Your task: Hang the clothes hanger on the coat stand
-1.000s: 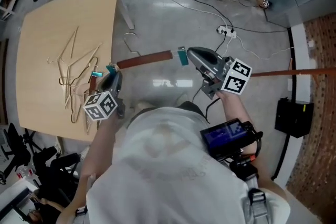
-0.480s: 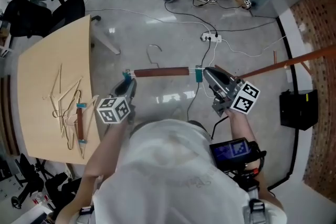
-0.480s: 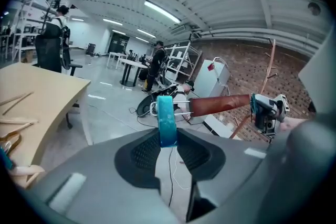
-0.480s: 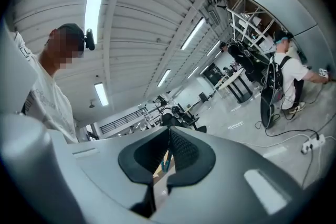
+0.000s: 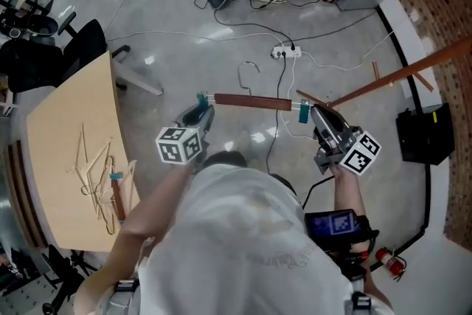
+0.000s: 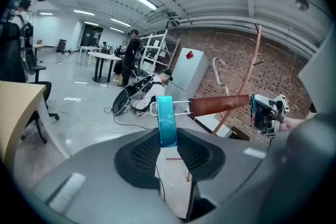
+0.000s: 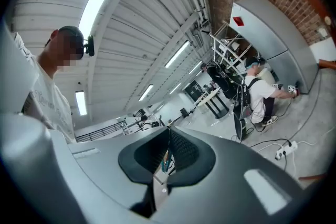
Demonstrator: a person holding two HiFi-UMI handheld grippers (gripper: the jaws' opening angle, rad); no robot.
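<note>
Head view shows the clothes hanger [image 5: 253,102] held level above the floor [image 5: 184,48], off the tabletop [image 5: 66,107], its wooden bar spanning both grippers. The left gripper [image 5: 203,104] has its fingers clamped on the teal left clip [image 6: 166,122]. The right gripper [image 5: 308,111] has its fingers pinched almost together on the right clip [image 5: 303,113]. The coat stand [image 5: 398,76] slants just beside the right gripper.

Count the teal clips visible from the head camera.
3. One teal clip in the left tongs, another in the right tongs, both on the held hanger. A third lies in the hanger pile on the table; more may be hidden there.
</note>
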